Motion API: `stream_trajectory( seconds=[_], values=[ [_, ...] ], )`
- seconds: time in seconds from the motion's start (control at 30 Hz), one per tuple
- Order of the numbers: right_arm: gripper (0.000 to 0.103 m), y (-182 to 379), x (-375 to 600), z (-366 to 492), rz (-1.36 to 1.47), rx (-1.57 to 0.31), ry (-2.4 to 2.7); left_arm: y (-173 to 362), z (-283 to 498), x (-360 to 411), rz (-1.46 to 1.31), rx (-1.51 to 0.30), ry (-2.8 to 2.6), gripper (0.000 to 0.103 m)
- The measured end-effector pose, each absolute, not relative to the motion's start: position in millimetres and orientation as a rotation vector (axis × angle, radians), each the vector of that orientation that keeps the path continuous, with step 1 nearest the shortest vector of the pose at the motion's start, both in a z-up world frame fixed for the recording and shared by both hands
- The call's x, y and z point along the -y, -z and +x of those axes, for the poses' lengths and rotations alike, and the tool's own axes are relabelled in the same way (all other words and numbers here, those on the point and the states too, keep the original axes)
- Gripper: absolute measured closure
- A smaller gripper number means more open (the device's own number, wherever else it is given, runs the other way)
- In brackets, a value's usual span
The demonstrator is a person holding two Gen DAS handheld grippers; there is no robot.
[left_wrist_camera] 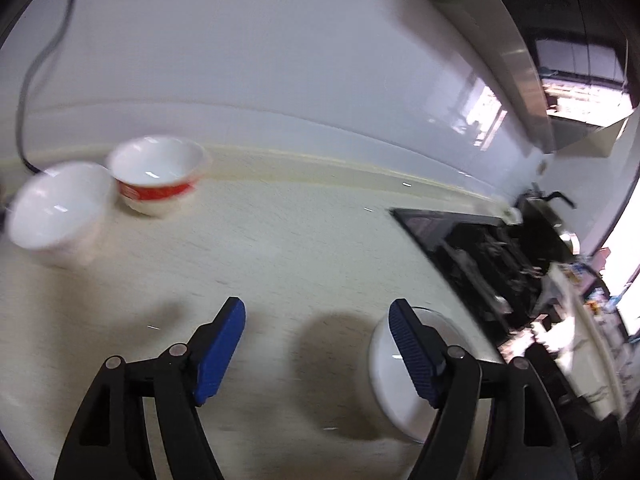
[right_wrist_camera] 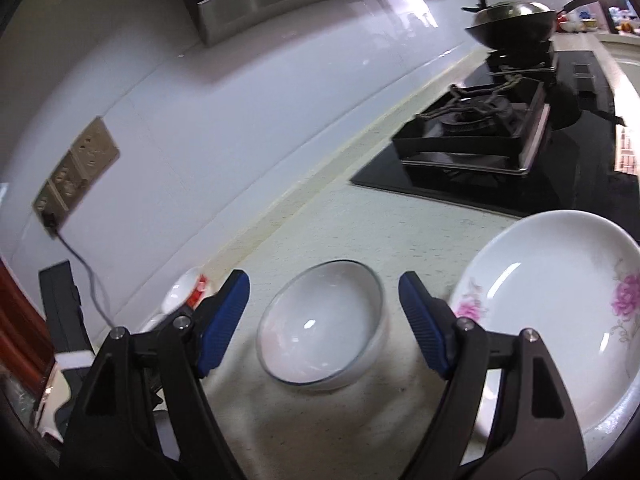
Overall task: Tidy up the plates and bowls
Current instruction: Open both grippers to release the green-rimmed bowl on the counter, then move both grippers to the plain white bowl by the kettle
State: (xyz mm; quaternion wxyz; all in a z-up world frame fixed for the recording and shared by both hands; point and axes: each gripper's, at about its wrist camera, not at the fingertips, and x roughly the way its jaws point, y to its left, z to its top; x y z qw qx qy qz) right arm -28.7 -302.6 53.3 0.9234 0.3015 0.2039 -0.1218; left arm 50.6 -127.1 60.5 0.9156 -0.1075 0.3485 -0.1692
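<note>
Cream speckled stone countertop (right_wrist_camera: pixel 360 236) carries all the crockery in view. Left gripper (left_wrist_camera: pixel 318 344): blue pads spread wide, nothing between them, hovering over bare counter. Right gripper (right_wrist_camera: pixel 324 320): pads likewise spread, straddling but not touching the clear glass bowl (right_wrist_camera: pixel 322 326), which sits upright on the counter ahead of it.

Count, across both views:
- Bowls: three. One clear glass bowl; one white bowl with a red band (left_wrist_camera: pixel 158 176); one plain white bowl (left_wrist_camera: pixel 56 208). The two white bowls stand close together near the white backsplash, well apart from the glass bowl; whether they touch cannot be told through the blur.
- Plates: one, a white round plate with pink flower print (right_wrist_camera: pixel 560 312), just beside the glass bowl on its right.
- Other items: black gas hob (right_wrist_camera: pixel 480 136) with a lidded dark wok (right_wrist_camera: pixel 512 20) further along.

Judgement on the step in hand: neither gripper holds anything, so the next pick appears pending. Glass is slick and the wall curves; a grip across the rim, one pad inside and one outside, should hold better than squeezing the outer wall. Lift straight up and clear the plate rim before travelling toward the white bowls.
</note>
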Motion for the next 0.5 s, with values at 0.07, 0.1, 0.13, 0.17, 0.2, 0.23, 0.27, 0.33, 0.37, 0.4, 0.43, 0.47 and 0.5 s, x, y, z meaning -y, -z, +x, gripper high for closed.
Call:
stream_trajectory(
  seconds=[0.07,0.1,0.13,0.17,0.2,0.23,0.27,0.33,0.37,0.4,0.43,0.47,0.5],
  values=[
    [0.023,-56,297,-27,0.618,-0.423,0.212,-63,49,115,-0.185,-0.714,0.288,0.022],
    [0.023,-58,293,-26,0.611,-0.421,0.198,-64,49,105,-0.172,-0.712,0.251,0.021],
    [0.023,-59,289,-27,0.606,-0.42,0.19,-65,48,96,-0.164,-0.71,0.222,0.02],
    [0.023,-61,285,-26,0.599,-0.423,0.179,-66,47,87,-0.156,-0.709,0.189,0.019],
    [0.023,-63,279,-24,0.593,-0.428,0.162,-66,48,77,-0.146,-0.71,0.145,0.019],
    [0.023,-64,275,-24,0.591,-0.429,0.152,-66,49,66,-0.139,-0.715,0.099,0.018],
    [0.023,-66,270,-22,0.584,-0.432,0.137,-65,51,56,-0.135,-0.72,0.054,0.018],
    [0.023,-69,258,-18,0.564,-0.444,0.105,-63,58,34,-0.144,-0.738,-0.016,0.017],
    [0.023,-71,251,-15,0.551,-0.451,0.089,-62,61,25,-0.159,-0.748,-0.027,0.017],
    [0.023,-73,245,-13,0.539,-0.456,0.077,-58,64,13,-0.188,-0.765,-0.035,0.017],
    [0.023,-75,236,-8,0.522,-0.467,0.056,-55,67,3,-0.216,-0.776,-0.042,0.017],
    [0.023,-76,230,-5,0.512,-0.476,0.041,-53,69,-5,-0.238,-0.783,-0.05,0.017],
    [0.023,-79,220,2,0.496,-0.487,0.018,-50,72,-13,-0.261,-0.792,-0.061,0.017]
  ],
)
